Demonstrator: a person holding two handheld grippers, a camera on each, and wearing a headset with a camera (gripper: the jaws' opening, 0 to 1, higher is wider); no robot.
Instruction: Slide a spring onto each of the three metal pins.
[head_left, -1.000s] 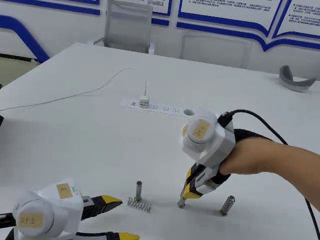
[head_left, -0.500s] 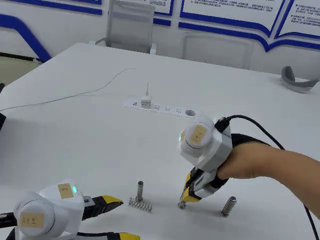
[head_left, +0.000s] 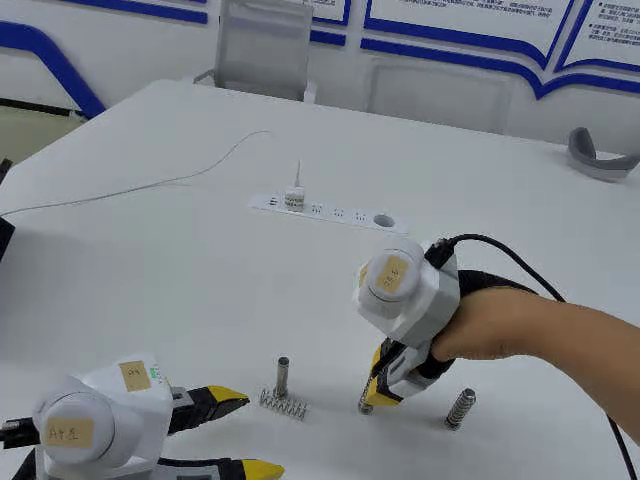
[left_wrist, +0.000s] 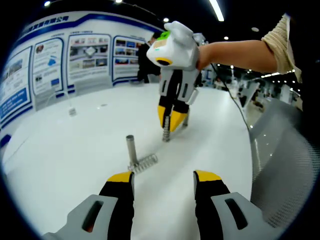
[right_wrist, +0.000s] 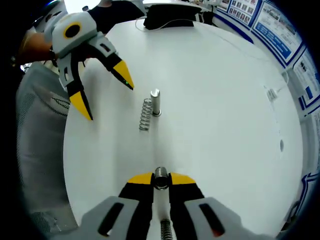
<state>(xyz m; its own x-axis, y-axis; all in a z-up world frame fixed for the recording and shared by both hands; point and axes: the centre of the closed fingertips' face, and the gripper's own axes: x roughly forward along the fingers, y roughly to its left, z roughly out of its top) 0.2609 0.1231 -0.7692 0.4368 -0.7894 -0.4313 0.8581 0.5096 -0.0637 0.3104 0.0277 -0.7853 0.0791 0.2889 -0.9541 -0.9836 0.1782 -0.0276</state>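
Observation:
Three metal pins stand in a row near the table's front edge. The left pin (head_left: 283, 374) (left_wrist: 131, 148) (right_wrist: 156, 102) is bare, and a loose spring (head_left: 282, 404) (left_wrist: 145, 161) (right_wrist: 145, 114) lies flat at its foot. My right gripper (head_left: 376, 391) (left_wrist: 171, 119) (right_wrist: 161, 179) points down over the middle pin, shut on a spring (left_wrist: 166, 131) (right_wrist: 160, 177) that sits on it. The right pin (head_left: 459, 408) wears a spring. My left gripper (head_left: 253, 434) (left_wrist: 164, 177) (right_wrist: 102, 86) hovers open and holds nothing, a short way in front of the left pin.
A white power strip (head_left: 328, 214) with a small plug and a thin cable (head_left: 150, 184) lies mid-table. A grey headband-like object (head_left: 602, 154) rests at the far right. A chair (head_left: 262, 45) stands behind the white table (head_left: 150, 280).
The right gripper has stayed on the middle pin, settling slightly lower. The left gripper has barely moved. The head camera has shifted a little.

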